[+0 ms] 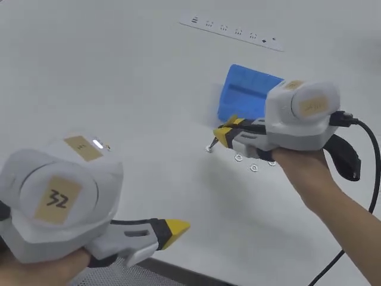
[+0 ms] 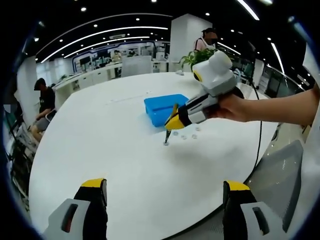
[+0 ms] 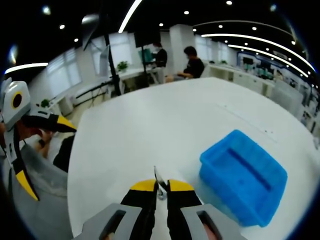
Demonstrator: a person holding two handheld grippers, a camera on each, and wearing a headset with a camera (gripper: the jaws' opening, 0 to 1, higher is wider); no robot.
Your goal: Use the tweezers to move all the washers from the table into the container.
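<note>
My right gripper [image 1: 225,132] is shut on a pair of thin metal tweezers [image 1: 212,143] that point down at the white table. Their tip rests at a small washer [image 1: 209,148]; I cannot tell whether it is pinched. Three more washers [image 1: 254,168] lie on the table under the right gripper's body. Just beyond them stands the blue container [image 1: 247,95], also in the right gripper view [image 3: 242,175] and the left gripper view [image 2: 160,107]. My left gripper [image 2: 165,195] is open and holds nothing, low at the near table edge [image 1: 171,230], well away from the washers.
A white power strip [image 1: 232,30] lies at the far side of the round white table [image 1: 119,89]. A cable [image 1: 372,179] trails from the right gripper. A grey chair [image 2: 280,180] stands by the table edge. People sit at desks far behind.
</note>
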